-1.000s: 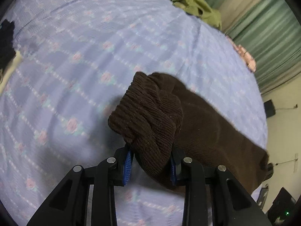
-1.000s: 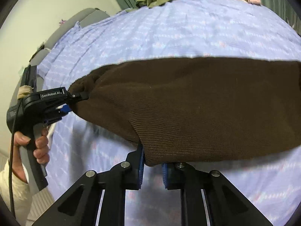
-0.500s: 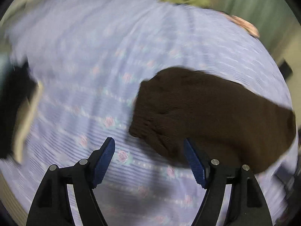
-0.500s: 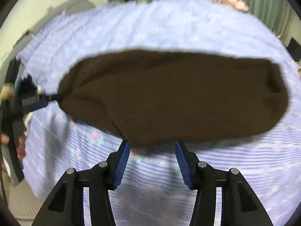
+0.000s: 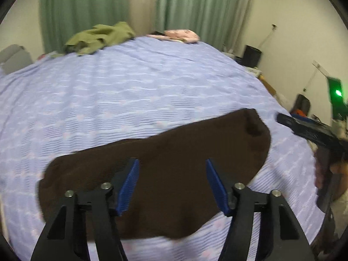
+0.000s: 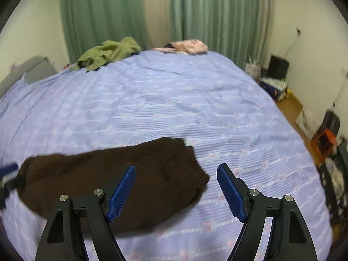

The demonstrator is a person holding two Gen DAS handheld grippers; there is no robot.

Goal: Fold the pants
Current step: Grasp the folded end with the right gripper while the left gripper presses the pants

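The dark brown knit pants (image 5: 174, 163) lie folded in a long flat band on the lilac bedspread (image 5: 130, 87). My left gripper (image 5: 171, 184) is open and empty, raised above the middle of the pants. In the right wrist view the pants (image 6: 113, 174) lie at lower left. My right gripper (image 6: 176, 189) is open and empty over their right end. The right gripper's body (image 5: 308, 130) shows at the right edge of the left wrist view. The left gripper's blue tip (image 6: 8, 168) shows blurred at the left edge of the right wrist view.
An olive green garment (image 6: 108, 53) and a pink garment (image 6: 189, 45) lie at the far end of the bed, by the green curtains (image 6: 108, 10). Boxes, bags and clutter (image 6: 278, 80) stand on the floor along the right side of the bed.
Both grippers opened and let go of the pants, which now lie flat on the bed. Both grippers pulled back and tilted up, so the room is now in view.
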